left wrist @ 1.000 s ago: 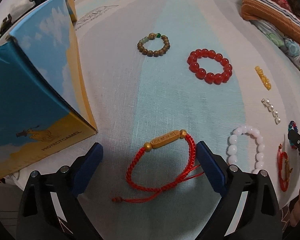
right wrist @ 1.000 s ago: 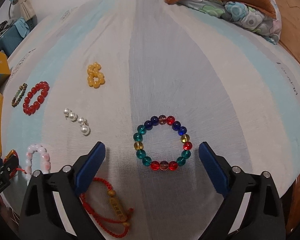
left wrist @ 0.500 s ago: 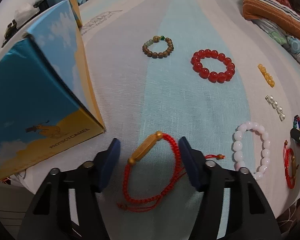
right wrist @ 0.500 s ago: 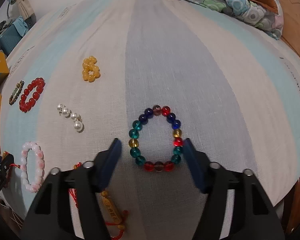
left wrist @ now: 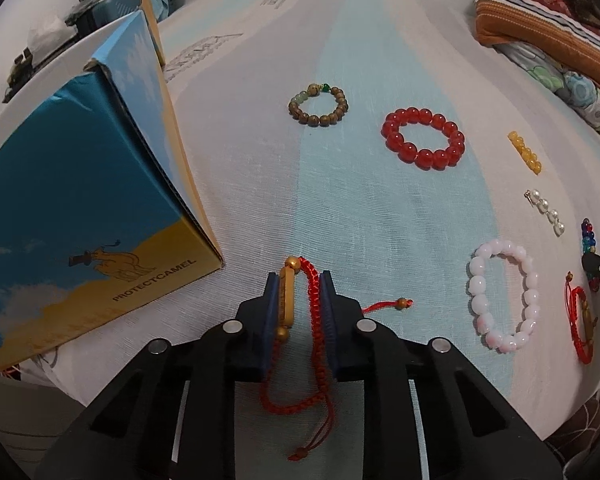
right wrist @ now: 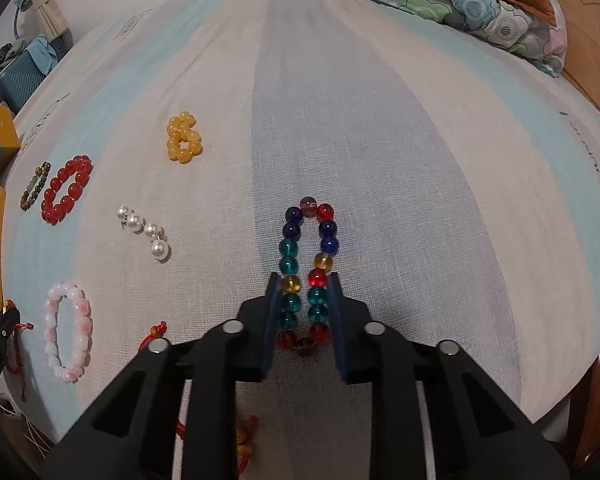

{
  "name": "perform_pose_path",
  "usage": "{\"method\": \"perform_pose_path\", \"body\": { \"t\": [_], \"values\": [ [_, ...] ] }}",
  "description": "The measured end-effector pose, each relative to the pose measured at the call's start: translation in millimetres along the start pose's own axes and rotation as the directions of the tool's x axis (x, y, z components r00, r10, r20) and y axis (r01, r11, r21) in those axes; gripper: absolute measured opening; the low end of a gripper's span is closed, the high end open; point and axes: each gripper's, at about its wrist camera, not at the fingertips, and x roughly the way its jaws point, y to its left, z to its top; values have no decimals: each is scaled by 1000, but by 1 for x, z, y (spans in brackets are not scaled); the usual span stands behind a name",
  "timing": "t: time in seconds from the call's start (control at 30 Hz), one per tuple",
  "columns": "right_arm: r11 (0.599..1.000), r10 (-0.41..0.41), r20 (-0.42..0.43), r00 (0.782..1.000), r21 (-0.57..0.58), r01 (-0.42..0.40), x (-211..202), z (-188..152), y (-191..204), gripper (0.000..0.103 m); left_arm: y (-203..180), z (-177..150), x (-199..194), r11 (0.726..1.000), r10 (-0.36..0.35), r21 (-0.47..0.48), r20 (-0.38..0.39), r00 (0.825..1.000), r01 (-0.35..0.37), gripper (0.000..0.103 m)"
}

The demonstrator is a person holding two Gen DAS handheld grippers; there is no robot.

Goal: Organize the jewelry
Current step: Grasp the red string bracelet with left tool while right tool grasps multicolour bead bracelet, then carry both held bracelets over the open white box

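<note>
Box at the bed's left edge reads "PROTECTCAMEL" under a little camel drawing. Left gripper has just been closing and now pinches the red cord bracelet, squashed long and thin between the pads near the bed's near edge. Right gripper has just squeezed in too, clamped on the multicolour bead bracelet, whose far end pokes out past the tips.

glossy glass beads, matt woven cloth
</note>
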Motion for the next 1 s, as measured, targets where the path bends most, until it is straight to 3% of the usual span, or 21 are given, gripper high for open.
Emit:
{"method": "perform_pose_path", "body": {
  "t": [1.0],
  "values": [
    [1000, 13, 103, 995, -9, -12, -33, -6, 8, 18, 6, 0, -37, 998, -57, 28, 34, 998, 56, 17]
  ]
}}
